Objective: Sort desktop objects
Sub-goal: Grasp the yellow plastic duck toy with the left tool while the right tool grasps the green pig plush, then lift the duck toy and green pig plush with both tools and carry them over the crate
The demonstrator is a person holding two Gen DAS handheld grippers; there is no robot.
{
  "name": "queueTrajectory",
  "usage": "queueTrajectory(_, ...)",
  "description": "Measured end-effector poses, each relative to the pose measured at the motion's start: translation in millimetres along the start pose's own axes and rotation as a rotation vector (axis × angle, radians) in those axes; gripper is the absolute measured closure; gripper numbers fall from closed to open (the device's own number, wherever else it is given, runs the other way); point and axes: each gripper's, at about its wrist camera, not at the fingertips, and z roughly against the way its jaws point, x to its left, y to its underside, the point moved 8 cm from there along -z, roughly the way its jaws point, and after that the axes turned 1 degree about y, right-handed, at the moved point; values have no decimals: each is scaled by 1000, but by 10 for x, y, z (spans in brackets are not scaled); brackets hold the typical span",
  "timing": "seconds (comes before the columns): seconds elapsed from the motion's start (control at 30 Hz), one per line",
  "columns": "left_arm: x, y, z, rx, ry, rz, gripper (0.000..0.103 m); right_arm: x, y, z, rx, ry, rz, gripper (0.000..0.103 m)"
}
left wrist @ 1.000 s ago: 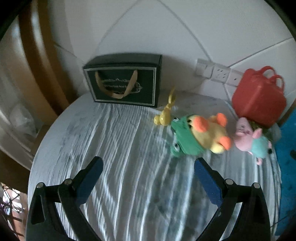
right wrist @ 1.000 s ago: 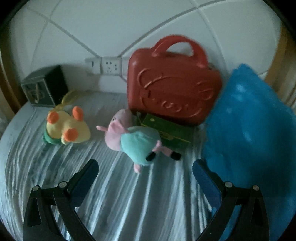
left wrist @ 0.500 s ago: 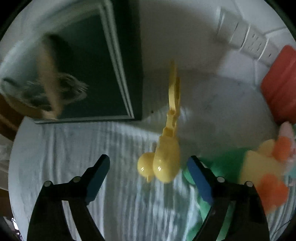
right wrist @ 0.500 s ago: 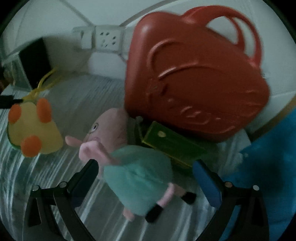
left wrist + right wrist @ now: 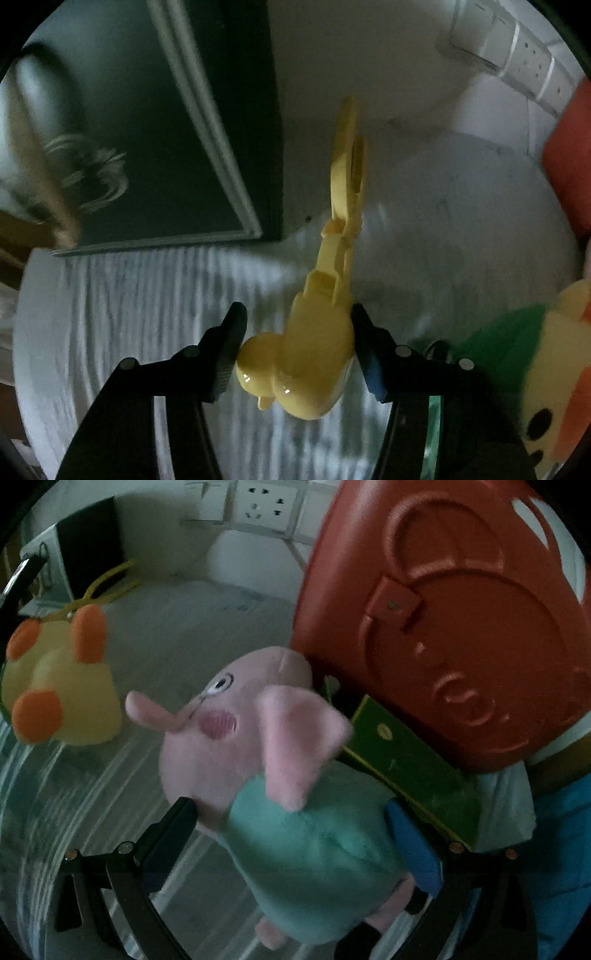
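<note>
Left tongs (image 5: 295, 354) are closing w/ the glossy yellow plastic duck-shaped scoop toy (image 5: 308, 363) between the pads; both pads look to be touching the duck's round body, left pad at the head, right pad at the flank. The toy's long yellow handles (image 5: 349, 162) run up & away from the tongs toward the wall. It lies on the round desk w/ white-grey streaked top (image 5: 147, 295), just right of the dark green gift box w/ pale border & tan ribbon handle (image 5: 129, 129). Lower right, just beside the right finger: a yellow plush duck in a green outfit w/ orange bits (image 5: 535, 369). White wall sockets (image 5: 509, 48) sit top right.

Right tongs (image 5: 295, 823) straddle the pink plush pig in a teal dress (image 5: 295, 812); left finger is next to the pig's head/neck, blue right pad is at the dress edge. Can't tell if the pads press yet, the fingers look spread wide. Pig lies on the desk, head toward the yellow plush, just in front of a flat green box w/ yellow edge (image 5: 413, 768) & the red plastic carry-case w/ embossed pattern (image 5: 461, 627) leaning behind it. Blue cloth (image 5: 565, 830) at far right.
</note>
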Motion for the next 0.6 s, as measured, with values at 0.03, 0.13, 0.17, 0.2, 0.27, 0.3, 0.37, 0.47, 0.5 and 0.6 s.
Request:
queueTrajectory(0.03,31,63,31,2,-21,-5,47,-22,16,8,-1,-2,-8,0)
queueTrajectory(0.13,167,284,130,16,-60,11,47,-36,10,30,-12,-5,3,0)
queueTrajectory(0.17,207,340,161,20,-67,20,47,-23,-9,25,-18,-3,16,0)
queueTrajectory(0.2,259,418,209,21,-77,29,47,-10,-23,28,-21,0,24,0)
queueTrajectory(0.27,290,528,281,18,-78,27,47,25,-62,-33,-19,12,43,0)
queueTrajectory(0.3,298,594,324,18,-91,17,47,45,-79,-63,-14,15,48,0)
queueTrajectory(0.37,305,673,399,4,-105,4,47,100,-91,-70,-3,29,80,0)
queueTrajectory(0.47,319,801,469,2,-95,10,47,189,-59,-112,31,51,171,0)
queueTrajectory(0.5,297,757,434,4,-93,11,47,227,-24,-167,71,68,218,0)
queueTrajectory(0.6,304,805,429,7,-100,18,47,240,87,-382,143,215,379,0)
